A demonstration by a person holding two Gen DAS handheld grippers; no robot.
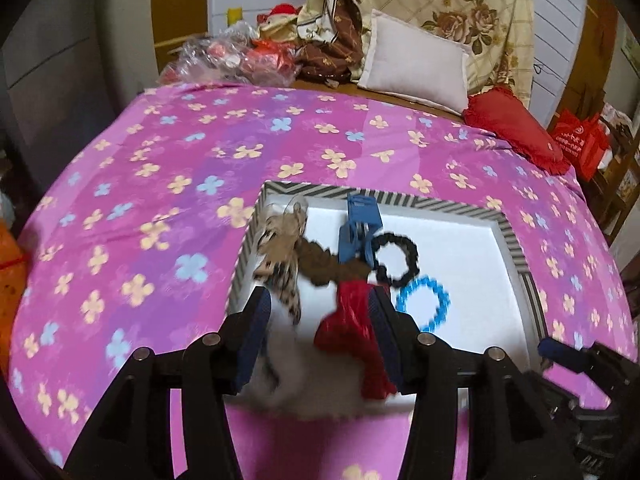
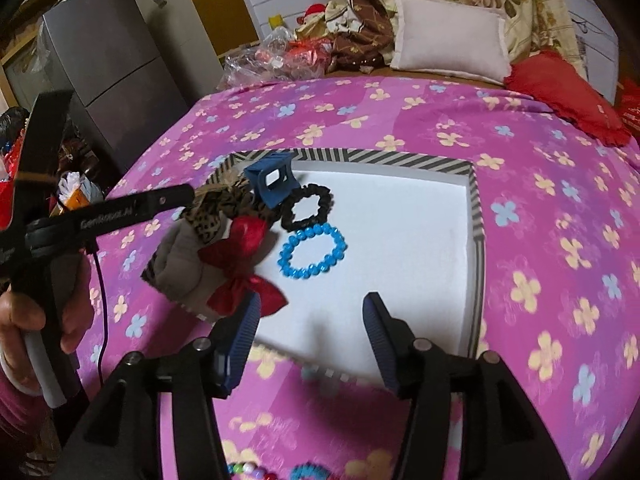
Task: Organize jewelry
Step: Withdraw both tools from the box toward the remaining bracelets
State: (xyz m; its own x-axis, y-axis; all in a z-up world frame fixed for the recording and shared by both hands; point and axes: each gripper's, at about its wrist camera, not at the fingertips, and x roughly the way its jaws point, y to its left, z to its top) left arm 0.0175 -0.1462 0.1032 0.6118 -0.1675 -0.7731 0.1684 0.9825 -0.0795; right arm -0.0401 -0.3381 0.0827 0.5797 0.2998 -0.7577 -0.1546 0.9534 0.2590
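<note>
— Pink floral bed, striped tray: where's the red bow?
— Near-left tray corner, beside my left hand-held gripper, jaws apart. I'd release gently. Right hand-held gripper open, empty.

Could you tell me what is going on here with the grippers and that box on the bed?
A person is sorting hair accessories and bracelets into a white tray with a striped rim on the pink floral bedspread. The left gripper is open over the tray's left side, its right finger against a red bow. The right gripper hovers open and empty. A blue claw clip, black scrunchie and blue bead bracelet lie inside.
</note>
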